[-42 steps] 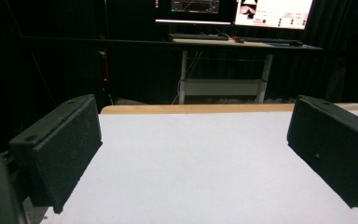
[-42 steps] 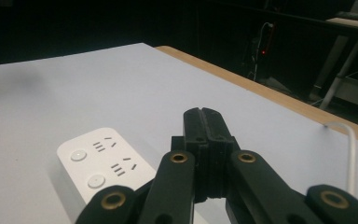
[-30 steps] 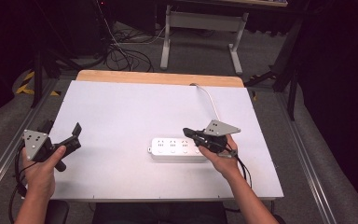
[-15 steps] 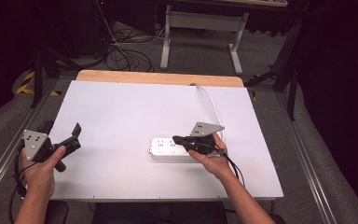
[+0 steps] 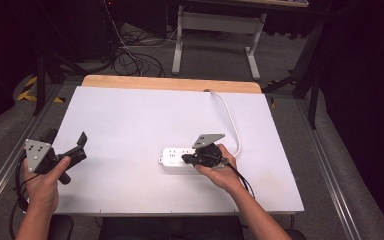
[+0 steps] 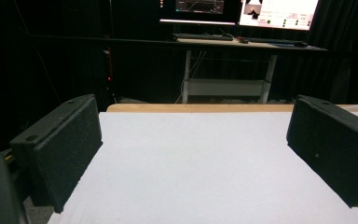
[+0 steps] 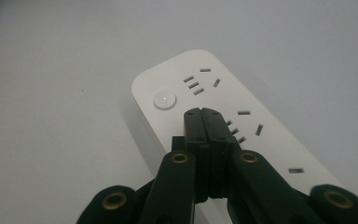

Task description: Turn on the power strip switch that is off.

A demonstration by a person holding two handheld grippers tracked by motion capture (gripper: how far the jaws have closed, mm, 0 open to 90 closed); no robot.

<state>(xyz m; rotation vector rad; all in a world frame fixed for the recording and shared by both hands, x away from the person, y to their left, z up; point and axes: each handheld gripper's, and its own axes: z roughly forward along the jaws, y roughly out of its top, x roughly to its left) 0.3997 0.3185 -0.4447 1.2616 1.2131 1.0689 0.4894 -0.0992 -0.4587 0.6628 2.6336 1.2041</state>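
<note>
A white power strip [image 5: 177, 159] lies on the white table [image 5: 145, 120], its cable [image 5: 230, 120] curving off toward the far edge. My right gripper [image 5: 185, 159] hovers over the strip, shut with nothing between its jaws. In the right gripper view the closed tips [image 7: 206, 113] point just short of the round power button [image 7: 164, 100] at the power strip's [image 7: 261, 144] end, over several sockets. My left gripper [image 5: 82, 140] is held at the table's left edge, open. Its two black pads [image 6: 70, 144] stand wide apart over the bare table [image 6: 191, 158].
A wooden strip [image 5: 170, 83] runs along the table's far edge. Beyond it stand a desk frame [image 5: 215, 30] and floor cables [image 5: 130, 60]. In the left gripper view a desk with monitors [image 6: 242, 11] shows at the back. Metal rails [image 5: 325, 165] flank the table.
My right gripper has moved left along the power strip toward its button end. The left gripper has stayed in place, open.
</note>
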